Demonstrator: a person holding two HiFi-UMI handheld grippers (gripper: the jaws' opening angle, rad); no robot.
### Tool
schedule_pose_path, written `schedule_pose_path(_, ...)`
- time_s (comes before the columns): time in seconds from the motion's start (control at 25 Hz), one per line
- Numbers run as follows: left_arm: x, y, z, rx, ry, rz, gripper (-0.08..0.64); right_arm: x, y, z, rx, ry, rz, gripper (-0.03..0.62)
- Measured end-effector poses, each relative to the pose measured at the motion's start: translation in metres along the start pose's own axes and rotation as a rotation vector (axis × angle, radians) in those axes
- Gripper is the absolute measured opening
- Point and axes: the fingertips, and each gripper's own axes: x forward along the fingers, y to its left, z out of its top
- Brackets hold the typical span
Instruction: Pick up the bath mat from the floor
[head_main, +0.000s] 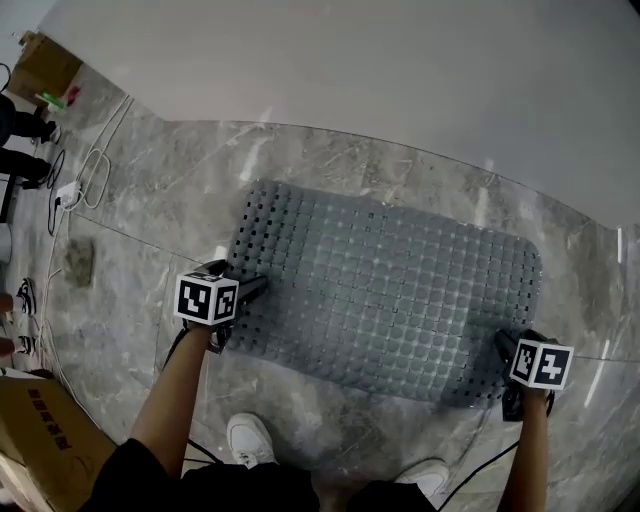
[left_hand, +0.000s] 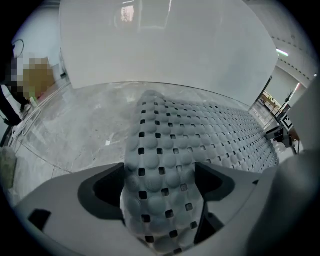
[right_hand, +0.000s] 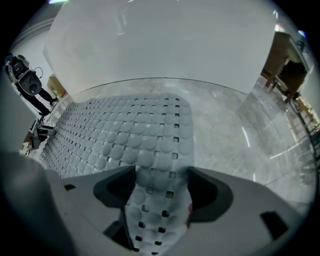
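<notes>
Head view: grey bath mat (head_main: 385, 290) flat on marble floor (head_main: 150, 200); left gripper (head_main: 250, 288) at its left edge, right gripper (head_main: 503, 348) at near right corner.
Left gripper view: jaws apart, mat edge between them.
Right gripper view: jaws apart, mat corner between them.

Feed looks bright and even to me: soft, diffuse overhead light, no harsh shadows, just a thin dark edge under the near side of the mat (head_main: 400, 290). The polished floor (head_main: 150, 230) throws streaky white glare. Both gripper views are heavy fisheye with black corners, and the closest foreground goes soft.
</notes>
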Motion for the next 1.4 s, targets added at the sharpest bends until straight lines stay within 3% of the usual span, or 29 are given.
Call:
schedule_pose_path(0.56,-0.002,-0.003,0.0,0.022,0.013,0.036,0.403,-0.001,0.001,0.001,-0.009,-0.045,-0.021,0.311)
schedule_pose_path(0.96,-0.007,-0.024,0.002,0.08,0.003,-0.008,0.227,-0.004,0.008,0.001,-0.046,-0.07,-0.049,0.271)
schedule_pose_path(1.2,-0.007,-0.046,0.005,0.189,-0.003,-0.041,0.087,-0.008,0.014,0.002,-0.054,-0.094,-0.037,0.23)
schedule_pose_path(1.4,-0.019,-0.051,0.01,0.12,-0.059,-0.113,0.063,-0.016,0.022,0.005,-0.074,-0.145,-0.005,0.169)
